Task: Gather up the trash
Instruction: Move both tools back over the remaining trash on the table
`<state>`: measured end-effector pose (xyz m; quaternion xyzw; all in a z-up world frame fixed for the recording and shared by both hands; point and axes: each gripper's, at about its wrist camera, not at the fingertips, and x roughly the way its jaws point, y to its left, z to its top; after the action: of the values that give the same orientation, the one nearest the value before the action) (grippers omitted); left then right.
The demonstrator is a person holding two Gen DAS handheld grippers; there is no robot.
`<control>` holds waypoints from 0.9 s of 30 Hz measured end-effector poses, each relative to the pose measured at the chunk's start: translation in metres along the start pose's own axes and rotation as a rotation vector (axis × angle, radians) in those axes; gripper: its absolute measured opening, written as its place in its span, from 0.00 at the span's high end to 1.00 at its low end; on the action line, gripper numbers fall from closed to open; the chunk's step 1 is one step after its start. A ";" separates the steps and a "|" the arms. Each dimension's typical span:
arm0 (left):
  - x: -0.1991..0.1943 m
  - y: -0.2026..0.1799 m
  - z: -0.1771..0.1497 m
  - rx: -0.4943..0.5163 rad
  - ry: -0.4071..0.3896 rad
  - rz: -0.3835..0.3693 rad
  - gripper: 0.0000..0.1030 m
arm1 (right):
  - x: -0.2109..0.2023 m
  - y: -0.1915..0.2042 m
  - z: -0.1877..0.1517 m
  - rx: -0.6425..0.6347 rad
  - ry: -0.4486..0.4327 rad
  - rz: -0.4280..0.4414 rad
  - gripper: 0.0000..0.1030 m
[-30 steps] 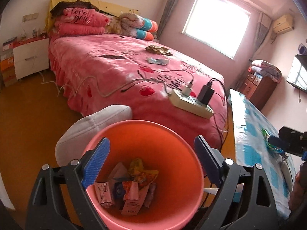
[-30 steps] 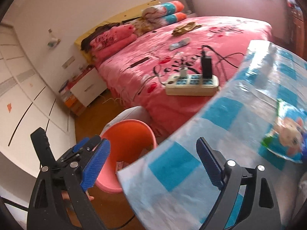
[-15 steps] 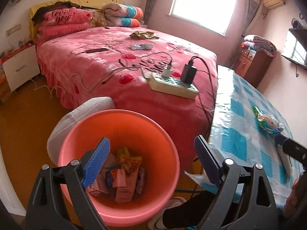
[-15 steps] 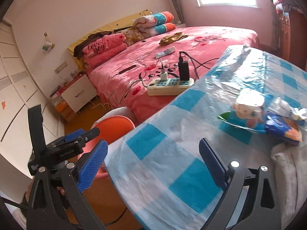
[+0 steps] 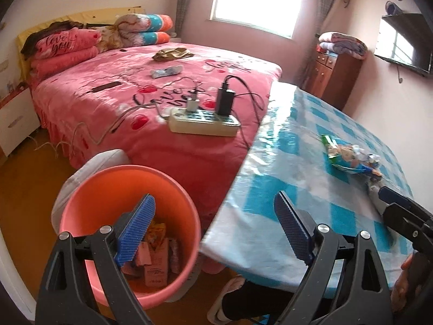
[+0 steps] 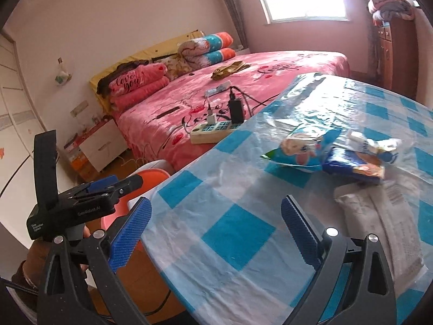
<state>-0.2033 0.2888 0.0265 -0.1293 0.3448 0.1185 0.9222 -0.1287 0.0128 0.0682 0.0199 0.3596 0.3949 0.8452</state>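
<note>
Our right tongs spread wide, empty, over counter; snack wrappers lie ahead, slightly right, long axis crosswise. Left tongs likewise released above orange bin, farther off.

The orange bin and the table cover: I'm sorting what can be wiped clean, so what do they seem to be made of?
The orange bin looks like molded plastic with a smooth, slightly matte wall and an even rolled rim. The table cover looks like thin plastic sheeting over a blue-checked cloth: it is glossy, wrinkled and glares near the window. Both guesses rest on looks alone.
</note>
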 end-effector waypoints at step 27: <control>0.001 -0.105 0.003 0.132 0.065 -0.087 0.13 | -0.049 -0.071 -0.005 0.122 -0.088 -0.046 0.07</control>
<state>-0.1682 0.1912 0.0447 -0.0869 0.3756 0.0510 0.9213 -0.1072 -0.0706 0.0709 0.0803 0.3456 0.3516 0.8663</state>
